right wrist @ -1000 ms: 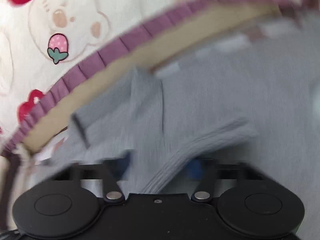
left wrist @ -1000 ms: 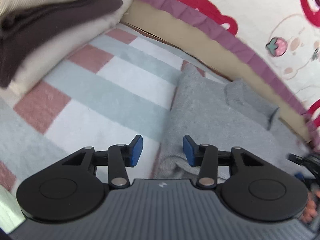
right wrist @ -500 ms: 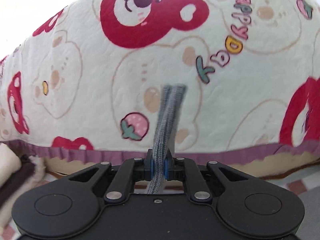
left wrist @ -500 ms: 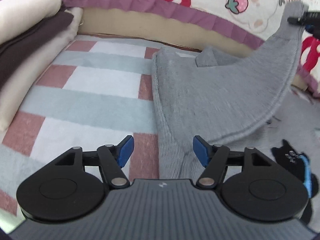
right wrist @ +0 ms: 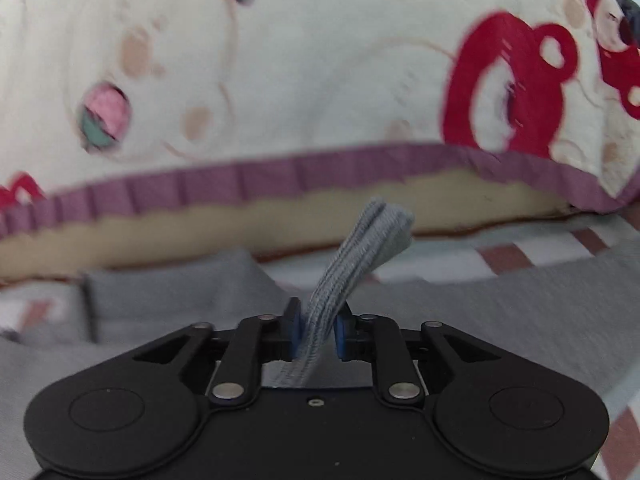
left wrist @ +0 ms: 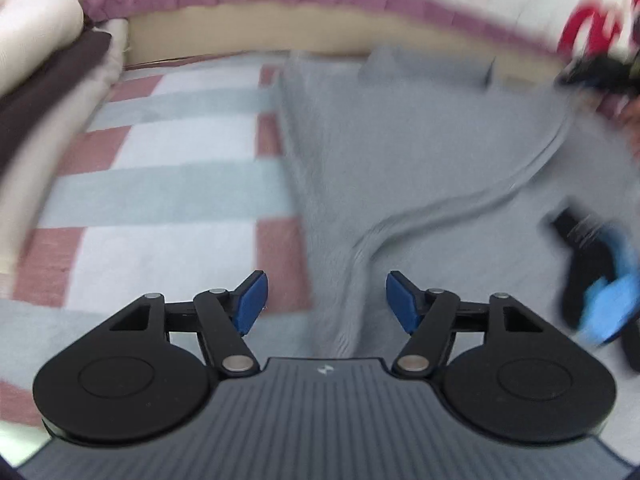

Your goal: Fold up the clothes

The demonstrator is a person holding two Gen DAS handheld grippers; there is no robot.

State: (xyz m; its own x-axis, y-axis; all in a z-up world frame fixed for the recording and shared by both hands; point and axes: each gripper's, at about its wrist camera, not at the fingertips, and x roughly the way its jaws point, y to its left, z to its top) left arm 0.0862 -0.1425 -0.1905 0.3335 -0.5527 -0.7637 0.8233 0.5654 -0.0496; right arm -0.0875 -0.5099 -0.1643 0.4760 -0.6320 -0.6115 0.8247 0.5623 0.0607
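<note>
Grey knit garment (left wrist: 420, 152) lies mostly flat on the pink/blue/white checked mat (left wrist: 168, 184), filling the right half of the left wrist view. Fuzzy texture; a ribbed hem edge curves from about 6 o'clock up toward 2 o'clock, one layer folded over another. Black patch with blue detail (left wrist: 600, 280) on the garment at 3–4 o'clock, too blurred to identify.

Left gripper (left wrist: 323, 300): jaws wide apart, just been opening, nothing clamped. It is angled down over the garment's left edge, and the hem fold runs up through the gap without touching either blue pad.

Right gripper (right wrist: 316, 332): ribbed hem strip (right wrist: 352, 264) sits between the pads and sticks out toward 1 o'clock. Jaws have just been opening; left pad touches the rib, a small gap shows at the right pad, so the clamp is released. Rest of the garment is spread below it.

Background: bear-print quilt (right wrist: 320, 60) with purple trim at 12 o'clock. Folded cream and dark clothes stack (left wrist: 44, 76) at 10 o'clock in the left view.
</note>
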